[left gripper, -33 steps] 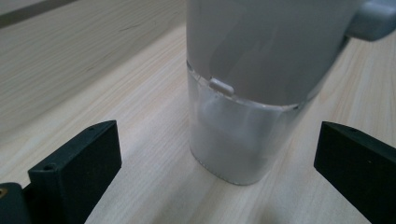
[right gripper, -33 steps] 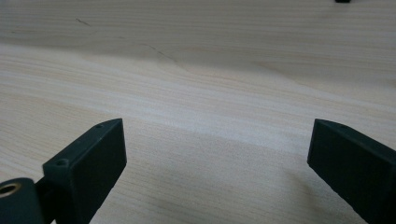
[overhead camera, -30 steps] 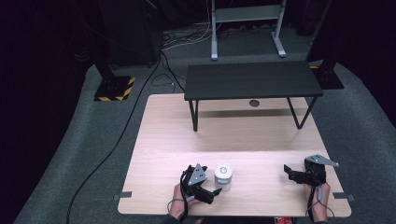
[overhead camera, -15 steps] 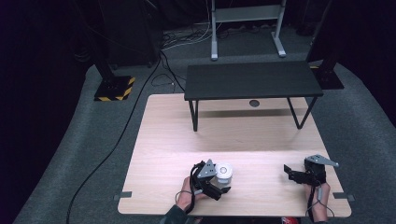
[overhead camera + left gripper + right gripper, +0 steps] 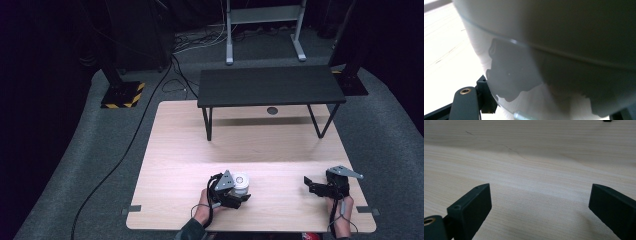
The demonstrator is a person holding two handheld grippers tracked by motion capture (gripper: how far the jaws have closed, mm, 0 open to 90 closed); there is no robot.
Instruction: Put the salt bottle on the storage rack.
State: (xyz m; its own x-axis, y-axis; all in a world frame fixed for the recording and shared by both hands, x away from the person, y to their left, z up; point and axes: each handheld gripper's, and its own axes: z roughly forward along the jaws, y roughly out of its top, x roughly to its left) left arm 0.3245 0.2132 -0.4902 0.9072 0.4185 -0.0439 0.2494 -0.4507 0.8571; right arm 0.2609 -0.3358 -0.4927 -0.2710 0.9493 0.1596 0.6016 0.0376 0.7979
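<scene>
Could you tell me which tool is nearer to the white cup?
Left. The left tool is closed on the white cup; the right tool rests open, well off to the cup's right.

A white cup (image 5: pixel 242 182) stands on the pale wood-grain tabletop (image 5: pixel 175 170). Both hand-held grippers, the left (image 5: pixel 239 196) and the right (image 5: pixel 309 182), are black with grey top plates. A black bench (image 5: pixel 270 85) stands over grey carpet (image 5: pixel 100 165), near a yellow-and-black striped base (image 5: pixel 121 95).

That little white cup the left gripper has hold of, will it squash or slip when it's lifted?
The cup looks thin-walled and smooth, so it is probably light and may flex under a hard squeeze. Its glossy, curved side could slip a little between the left gripper jaws. It stands upright on the table, so tipping seems unlikely.
</scene>
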